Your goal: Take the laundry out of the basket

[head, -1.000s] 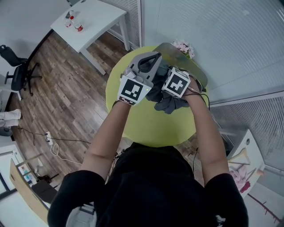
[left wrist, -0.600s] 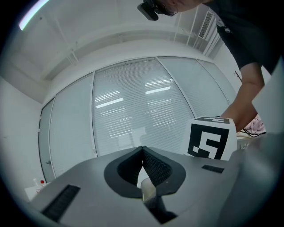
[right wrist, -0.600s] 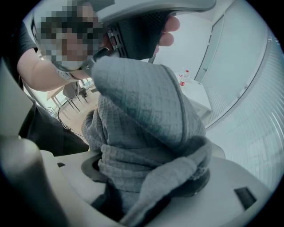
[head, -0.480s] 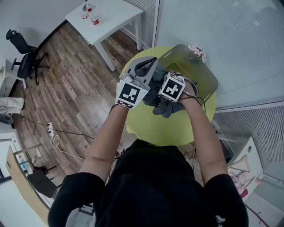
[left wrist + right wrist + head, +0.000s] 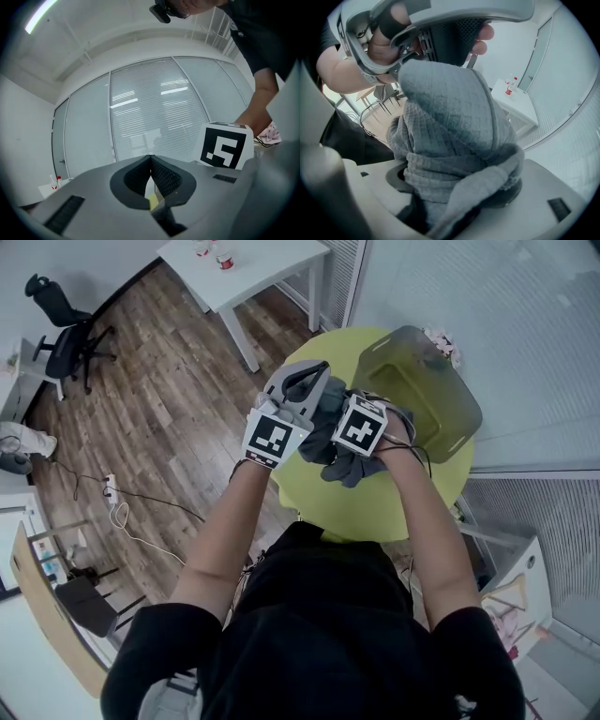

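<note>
A bundled grey waffle-weave cloth [image 5: 342,465] hangs above the yellow-green round table [image 5: 412,507], left of the olive translucent basket [image 5: 422,381]. My right gripper [image 5: 335,434] is shut on it; in the right gripper view the cloth [image 5: 450,122] fills the jaws of the right gripper [image 5: 454,187] and hides the pads. My left gripper [image 5: 319,369] sits just left of the cloth, pointing up and away. In the left gripper view the left gripper [image 5: 151,158] is shut, its pads meeting at the tips with no cloth between them. The basket's inside is not visible.
A white table [image 5: 262,259] with small bottles stands beyond the round table. An office chair [image 5: 61,343] and cables [image 5: 112,512] are on the wood floor at left. Pink flowers [image 5: 441,337] sit behind the basket. A glass wall with blinds [image 5: 525,324] runs on the right.
Both grippers and the grey cloth have drawn away from the basket, toward the table's left side. The basket now shows whole at their right.
</note>
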`<action>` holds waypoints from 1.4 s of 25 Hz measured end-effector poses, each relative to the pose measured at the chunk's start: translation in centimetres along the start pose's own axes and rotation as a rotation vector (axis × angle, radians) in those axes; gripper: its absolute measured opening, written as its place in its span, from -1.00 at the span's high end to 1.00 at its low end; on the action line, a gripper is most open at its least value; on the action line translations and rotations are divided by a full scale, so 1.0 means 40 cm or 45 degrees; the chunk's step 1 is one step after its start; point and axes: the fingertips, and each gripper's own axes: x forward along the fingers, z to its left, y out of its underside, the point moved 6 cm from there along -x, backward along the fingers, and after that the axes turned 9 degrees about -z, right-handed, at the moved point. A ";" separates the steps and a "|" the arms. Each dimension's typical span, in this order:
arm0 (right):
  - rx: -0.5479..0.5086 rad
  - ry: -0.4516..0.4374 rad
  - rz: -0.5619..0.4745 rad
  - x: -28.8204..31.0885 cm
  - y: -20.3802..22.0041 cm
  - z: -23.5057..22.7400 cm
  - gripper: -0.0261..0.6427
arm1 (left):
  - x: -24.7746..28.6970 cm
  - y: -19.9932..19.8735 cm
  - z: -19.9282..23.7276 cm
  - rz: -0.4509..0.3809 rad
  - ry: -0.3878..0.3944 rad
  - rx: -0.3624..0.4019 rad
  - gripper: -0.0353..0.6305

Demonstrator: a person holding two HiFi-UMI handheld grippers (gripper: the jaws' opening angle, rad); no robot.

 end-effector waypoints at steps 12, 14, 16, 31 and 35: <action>-0.014 -0.083 0.017 0.117 0.034 0.047 -0.21 | -0.068 0.118 -0.012 0.081 -0.041 -0.092 0.86; -0.014 -0.093 0.027 0.137 0.049 0.051 -0.21 | -0.071 0.145 -0.018 0.094 -0.041 -0.129 0.87; -0.002 -0.103 0.026 0.154 0.063 0.054 -0.21 | -0.074 0.170 -0.025 0.108 -0.042 -0.156 0.87; -0.053 -0.219 0.087 0.317 0.167 0.113 -0.21 | -0.110 0.341 -0.056 0.210 -0.049 -0.253 0.87; -0.045 -0.236 0.100 0.362 0.194 0.141 -0.21 | -0.135 0.393 -0.084 0.236 -0.034 -0.289 0.87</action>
